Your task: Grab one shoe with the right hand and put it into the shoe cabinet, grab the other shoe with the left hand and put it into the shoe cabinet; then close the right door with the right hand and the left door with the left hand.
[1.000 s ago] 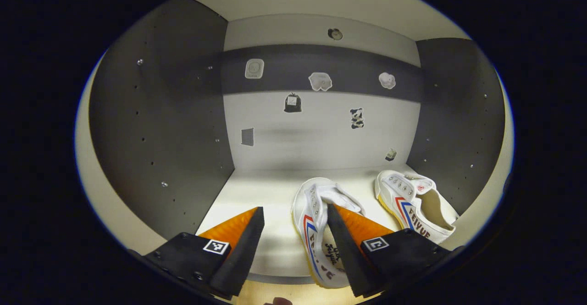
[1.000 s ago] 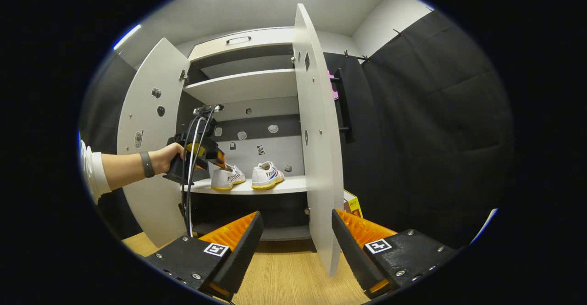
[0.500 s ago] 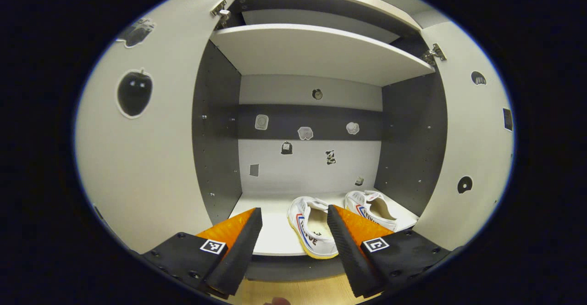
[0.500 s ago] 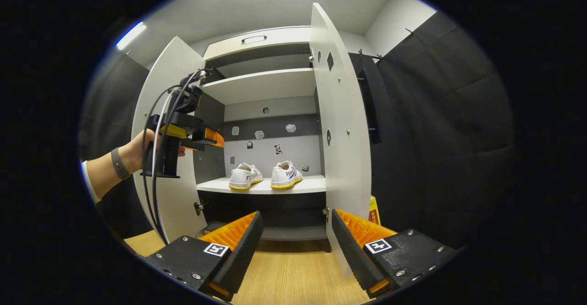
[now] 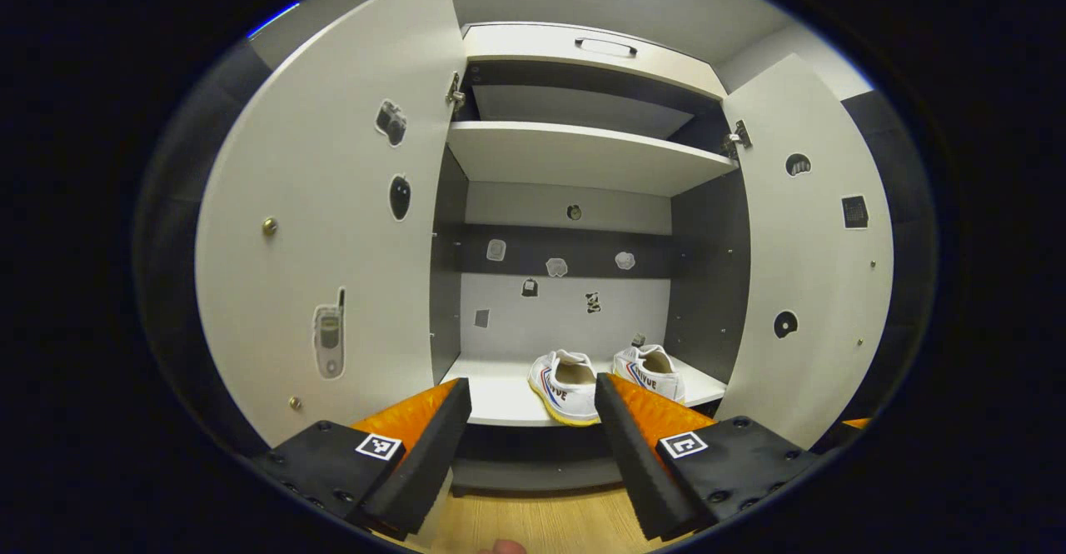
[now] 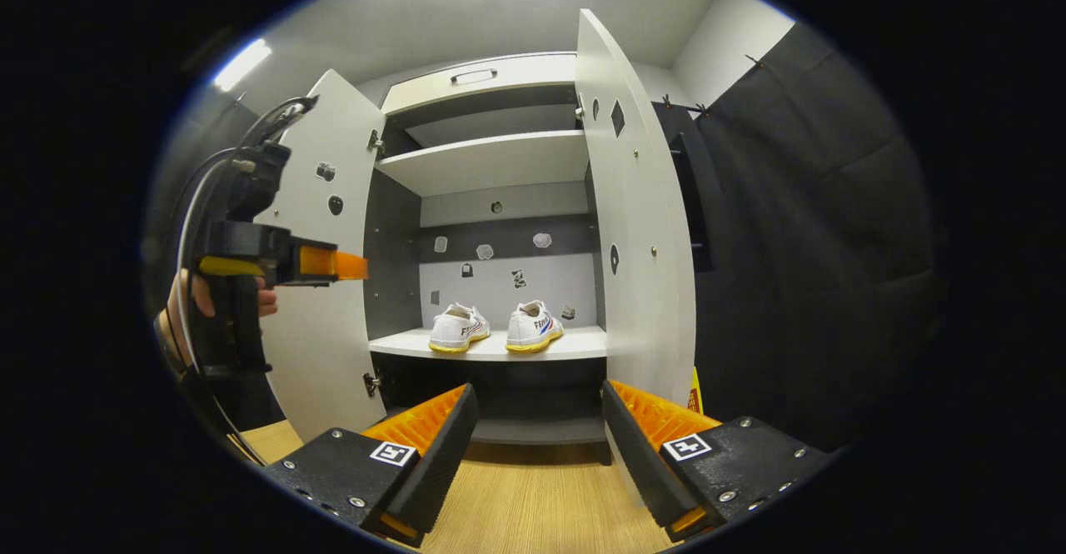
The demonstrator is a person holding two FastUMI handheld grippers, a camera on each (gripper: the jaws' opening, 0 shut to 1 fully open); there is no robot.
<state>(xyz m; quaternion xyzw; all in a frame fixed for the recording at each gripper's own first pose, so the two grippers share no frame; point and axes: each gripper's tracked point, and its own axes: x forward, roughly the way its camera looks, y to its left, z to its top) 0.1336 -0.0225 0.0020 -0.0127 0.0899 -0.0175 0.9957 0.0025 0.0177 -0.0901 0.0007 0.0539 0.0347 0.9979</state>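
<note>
Shoes, both white canvas sneakers point(image 6: 455, 328) point(image 6: 534, 326), sit on the grey cabinet's shelf point(image 6: 575, 343). My right gripper point(image 6: 537, 441) and left gripper point(image 5: 531, 437) gape wide, empty. Next I swing the tall white right door point(image 6: 641, 229) closed.

**Both tongs spread, nothing held**

Left tongs point(image 5: 533, 429): fingers wide apart, level, pointing straight ahead, gap between them bare. In the right gripper view the same tool point(image 6: 333, 264) sits high at far left, tips level, gripped from below by a hand point(image 6: 196, 297); wrist barely visible.

Right tongs point(image 6: 537, 437): fingers parted wide, pointing forward, holding nothing.
</note>
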